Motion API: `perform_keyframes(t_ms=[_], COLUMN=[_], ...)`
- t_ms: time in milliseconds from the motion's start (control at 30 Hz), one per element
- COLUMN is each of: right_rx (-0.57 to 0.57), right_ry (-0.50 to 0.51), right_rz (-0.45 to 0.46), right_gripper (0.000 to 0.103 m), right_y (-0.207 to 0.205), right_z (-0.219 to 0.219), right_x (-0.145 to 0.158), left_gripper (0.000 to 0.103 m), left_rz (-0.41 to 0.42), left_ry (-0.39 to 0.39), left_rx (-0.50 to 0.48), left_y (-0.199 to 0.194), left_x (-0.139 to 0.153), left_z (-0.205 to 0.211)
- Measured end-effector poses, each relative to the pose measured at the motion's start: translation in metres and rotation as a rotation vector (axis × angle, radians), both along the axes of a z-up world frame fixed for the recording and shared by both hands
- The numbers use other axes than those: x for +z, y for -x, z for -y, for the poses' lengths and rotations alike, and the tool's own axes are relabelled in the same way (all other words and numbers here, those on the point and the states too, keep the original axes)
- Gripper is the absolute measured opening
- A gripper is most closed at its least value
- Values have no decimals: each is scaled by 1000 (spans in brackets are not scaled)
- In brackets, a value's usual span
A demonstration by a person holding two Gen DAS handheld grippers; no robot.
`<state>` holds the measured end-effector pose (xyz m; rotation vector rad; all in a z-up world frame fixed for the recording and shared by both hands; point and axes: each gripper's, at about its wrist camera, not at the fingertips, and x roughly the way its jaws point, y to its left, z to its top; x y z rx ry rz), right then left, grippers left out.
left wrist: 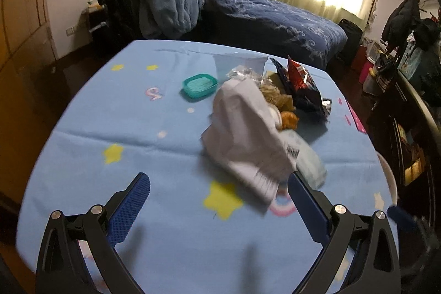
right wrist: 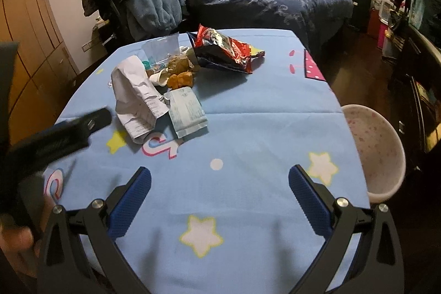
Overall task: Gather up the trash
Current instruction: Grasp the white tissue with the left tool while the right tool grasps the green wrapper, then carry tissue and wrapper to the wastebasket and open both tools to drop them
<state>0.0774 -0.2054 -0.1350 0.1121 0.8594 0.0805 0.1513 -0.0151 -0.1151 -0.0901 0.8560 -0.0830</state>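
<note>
On the desk [right wrist: 248, 128], both jaws stood spread; the crumpled receipt [left wrist: 248, 139] looked light, limp, best pinched mid-fold.

The surface [right wrist: 248, 128] wears light blue cloth printed with yellow and white stars. A white crumpled wrapper [right wrist: 137, 98], pale blue packet [right wrist: 187, 112], red-and-navy snack bag [right wrist: 226, 48], teal dish [left wrist: 199, 84], speckled pink-white bin [right wrist: 377, 150]. Each tool has blue textured pads [right wrist: 132, 200].

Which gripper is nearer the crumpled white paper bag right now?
Left. The left gripper, jaws open, is right at the crumpled white paper bag, which lies just ahead of it. The right gripper, also open, sits farther back over bare cloth, the bag up to its left.
</note>
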Motion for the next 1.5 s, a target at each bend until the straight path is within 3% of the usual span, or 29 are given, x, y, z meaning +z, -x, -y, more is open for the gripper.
perform_keyframes(t_ms=[100, 200, 400, 433, 500, 667, 700, 767, 833, 933, 1000, 1167, 1200, 1233, 1500], right_rx=[21, 33, 17, 16, 17, 44, 62, 95, 136, 175, 189, 177, 172, 171, 190], right_ry=[-16, -32, 11, 18, 20, -1, -14, -27, -31, 0, 1, 53, 69, 82, -26], right_rz=[0, 2, 7, 11, 18, 30, 36, 37, 12, -38, -76, -72, -68, -59, 15], right_gripper=[100, 100, 99, 99, 99, 99, 99, 94, 79, 72, 69, 70, 62, 44, 42], right_y=[-8, -13, -19, -20, -23, -36, -40, -49, -62, -85, -96, -111, -112, -112, -78], right_z=[1, 4, 9, 10, 11, 7, 5, -3, -12, -28, -35, -50, -51, -52, -34], right_x=[-3, -6, -9, -8, -8, -7, -6, -5, -7, -16, -24, -24, -24, -23, -5], left_gripper=[99, 99, 99, 97, 82, 62, 62, 61, 61, 61, 61, 62, 62, 62, 63], left_rz=[-15, -40, -110, -115, -117, -90, -86, -65, -26, 24, 44, 55, 58, 60, 88], left_ry=[-12, 22, 54, 70, 103, 91, 88, 88, 76, 56, 67, 91, 94, 97, 81], left_rx=[20, 16, 41, 40, 36, 37, 41, 54, 82, 128, 151, 175, 179, 182, 174], left_y=[-20, -39, -62, -63, -63, -62, -62, -58, -51, -42, -35, -24, -22, -20, 0], left_x=[-3, -8, -24, -26, -28, -26, -25, -21, -13, -2, 5, 11, 11, 11, 18], left_z=[9, 15, 20, 18, 16, 11, 10, 3, -7, -23, -37, -58, -61, -63, -63])
